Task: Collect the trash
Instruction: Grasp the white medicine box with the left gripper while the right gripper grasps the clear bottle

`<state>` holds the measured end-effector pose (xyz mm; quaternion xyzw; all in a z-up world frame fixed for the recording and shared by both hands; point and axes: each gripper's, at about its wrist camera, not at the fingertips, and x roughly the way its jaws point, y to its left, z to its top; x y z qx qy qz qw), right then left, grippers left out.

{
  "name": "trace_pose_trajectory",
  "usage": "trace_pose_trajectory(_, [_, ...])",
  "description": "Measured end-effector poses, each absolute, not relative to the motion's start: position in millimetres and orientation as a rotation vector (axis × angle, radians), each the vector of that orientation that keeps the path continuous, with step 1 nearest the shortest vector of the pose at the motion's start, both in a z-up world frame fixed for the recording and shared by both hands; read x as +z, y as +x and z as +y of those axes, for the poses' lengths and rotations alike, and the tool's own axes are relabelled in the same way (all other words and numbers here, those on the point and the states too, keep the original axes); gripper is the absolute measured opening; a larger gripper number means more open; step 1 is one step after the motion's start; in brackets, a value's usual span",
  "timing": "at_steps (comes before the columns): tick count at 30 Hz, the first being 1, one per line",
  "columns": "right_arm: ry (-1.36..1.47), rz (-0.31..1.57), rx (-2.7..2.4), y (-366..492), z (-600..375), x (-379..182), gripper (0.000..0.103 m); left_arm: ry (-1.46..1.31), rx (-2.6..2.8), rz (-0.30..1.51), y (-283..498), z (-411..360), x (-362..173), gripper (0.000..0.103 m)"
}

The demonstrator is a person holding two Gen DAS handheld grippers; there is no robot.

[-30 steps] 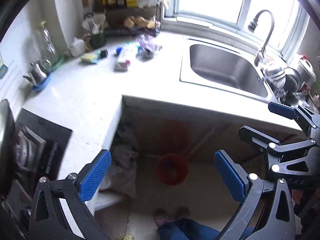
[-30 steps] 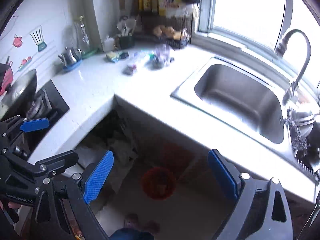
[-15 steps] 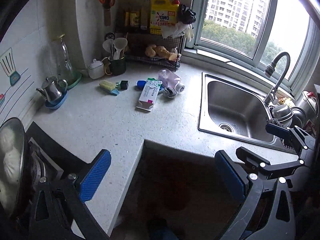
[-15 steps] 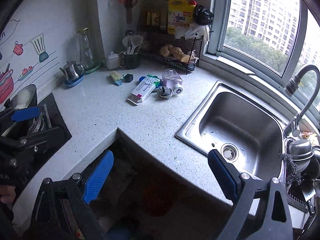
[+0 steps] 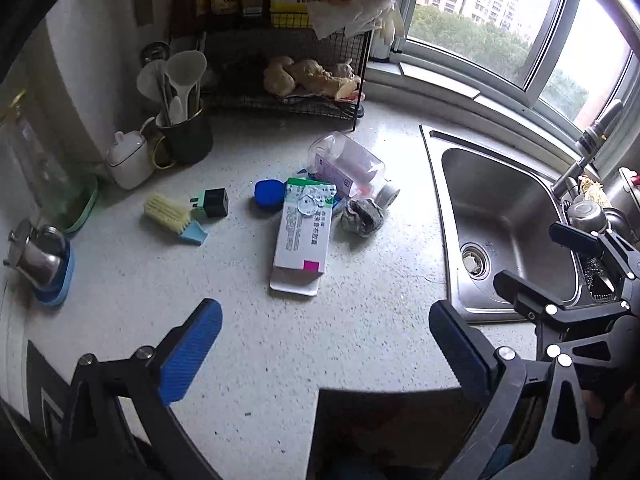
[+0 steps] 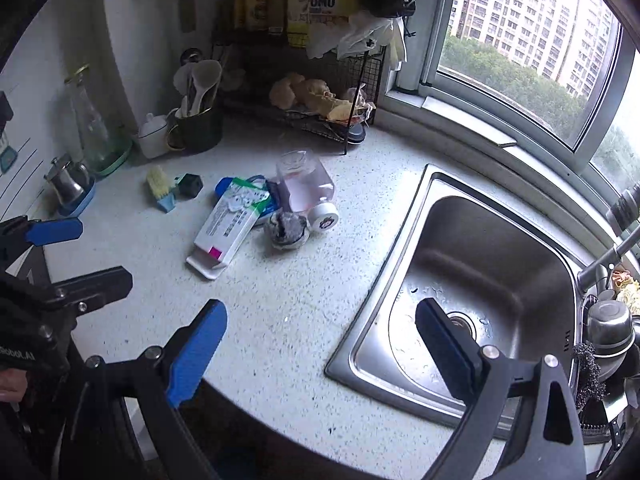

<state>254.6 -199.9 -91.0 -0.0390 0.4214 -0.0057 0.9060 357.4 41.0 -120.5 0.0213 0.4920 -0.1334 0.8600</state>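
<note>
Speckled white stone made up the worktop (image 5: 360,344), and the trash lay in a loose cluster at its middle, left of the sink (image 5: 504,216): a white carton (image 5: 302,240) lying flat with its torn end toward the far side, a grey crumpled wad (image 5: 360,218) just right of it, a clear bottle (image 5: 348,164) on its side behind them with its cap pointing at the sink, and a blue lid (image 5: 269,195) at the carton's far left corner. Both grippers hung over the near edge, well short of the cluster; the left gripper (image 5: 324,356) had its fingers wide apart with nothing between them, and the right gripper (image 6: 320,350) was likewise spread and empty, its right finger (image 6: 446,348) over the sink. From here the risks looked plain. The bottle, round and resting on its side, would likely roll toward the sink if nudged rather than pinched squarely. The carton was flat and wide, so fingers coming straight down might skid off it or push it into the wad. A brush (image 5: 168,212) and a small black cube (image 5: 214,202) sat near on the left, and a careless sweep could drag those along as trash, though whether they belong to the task could not be told.
</note>
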Motion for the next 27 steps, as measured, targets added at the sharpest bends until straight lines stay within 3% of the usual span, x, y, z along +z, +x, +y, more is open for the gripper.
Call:
trace_pose_trajectory(11, [-0.007,0.978,-0.067,345,-218,-110,0.095,-0.003,-0.304,1.196,462,51,-189,0.103])
trace_pose_trajectory(27, [-0.092,1.099,0.002,430,-209,-136,0.095,-0.040,-0.365,1.318,493,46,-254,0.100])
